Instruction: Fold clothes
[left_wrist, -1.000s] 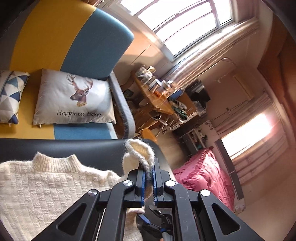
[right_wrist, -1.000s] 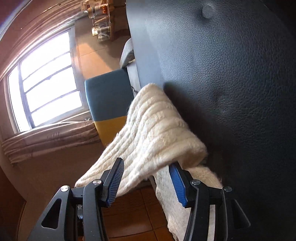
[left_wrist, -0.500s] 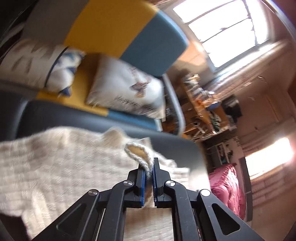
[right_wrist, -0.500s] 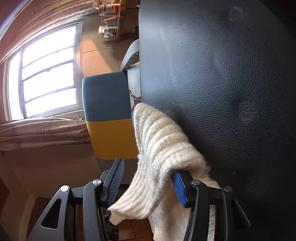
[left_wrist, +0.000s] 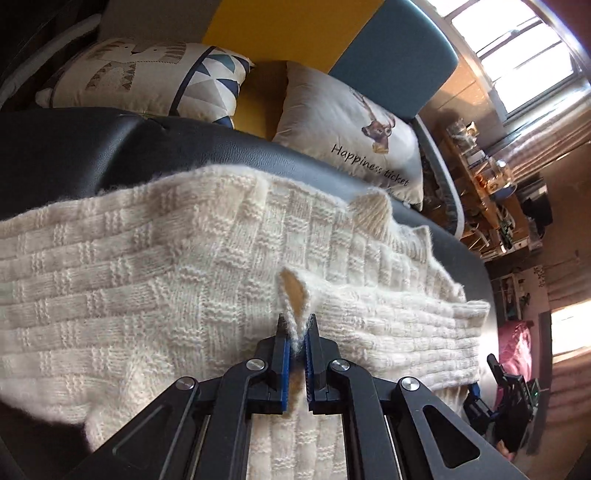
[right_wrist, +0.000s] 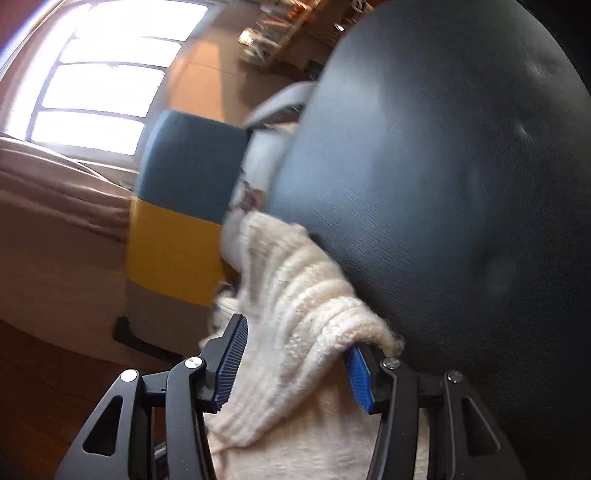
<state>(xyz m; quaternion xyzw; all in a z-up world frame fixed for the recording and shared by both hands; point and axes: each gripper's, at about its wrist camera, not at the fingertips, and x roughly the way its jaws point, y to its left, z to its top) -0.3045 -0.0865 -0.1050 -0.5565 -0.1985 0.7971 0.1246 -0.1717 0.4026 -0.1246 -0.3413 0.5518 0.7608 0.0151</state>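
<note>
Your left hand-held gripper (left_wrist: 295, 334) pinches a cuff of the cream knitted sweater (left_wrist: 147, 280) on the black leather surface (left_wrist: 74, 147); your right hand-held gripper (right_wrist: 295, 350), jaws spread, straddles a bunched fold.

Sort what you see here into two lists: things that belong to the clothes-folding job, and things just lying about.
Part of the job:
- cream knit sweater
- left gripper, shut on the sweater's cuff
- right gripper, jaws apart around bunched knit
- black padded surface under the sweater

Just lying about:
- deer pillow
- triangle-pattern pillow
- cluttered wooden shelf
</note>
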